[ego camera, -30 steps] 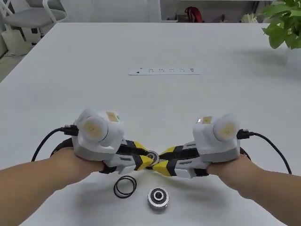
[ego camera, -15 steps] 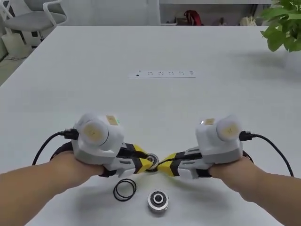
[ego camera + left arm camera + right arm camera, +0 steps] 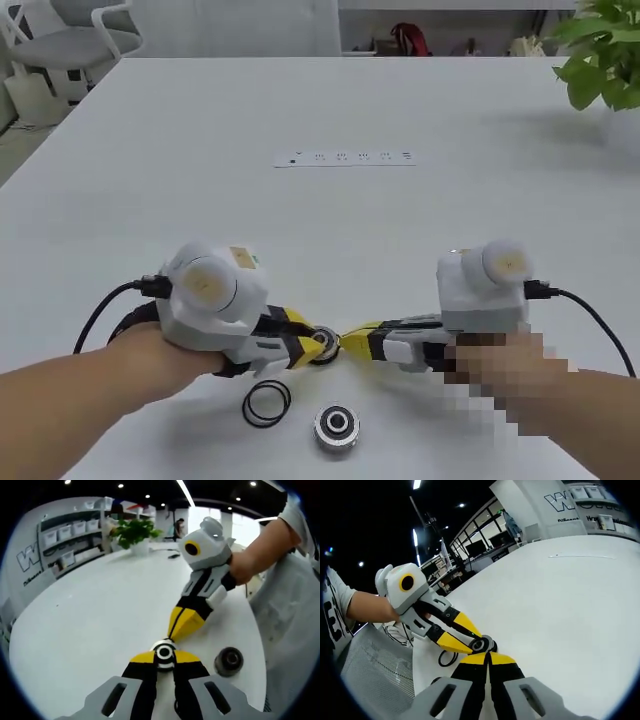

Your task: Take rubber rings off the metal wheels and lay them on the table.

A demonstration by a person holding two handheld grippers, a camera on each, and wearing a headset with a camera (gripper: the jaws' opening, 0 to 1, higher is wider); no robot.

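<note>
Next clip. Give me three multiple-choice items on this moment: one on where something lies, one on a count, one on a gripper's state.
1. Where do the loose rings lie?
A. on the table, left of the free wheel
B. in a box
C. on the floor

2. How many metal wheels show in the head view?
A. one
B. two
C. four

3. The left hand-held gripper is:
A. open and empty
B. shut on the held wheel
C. set down and let go

Answers:
1. A: the rings lie flat on the table beside the free wheel.
2. B: one wheel is held and one stands free.
3. B: its jaws clamp the held wheel between their tips.
</note>
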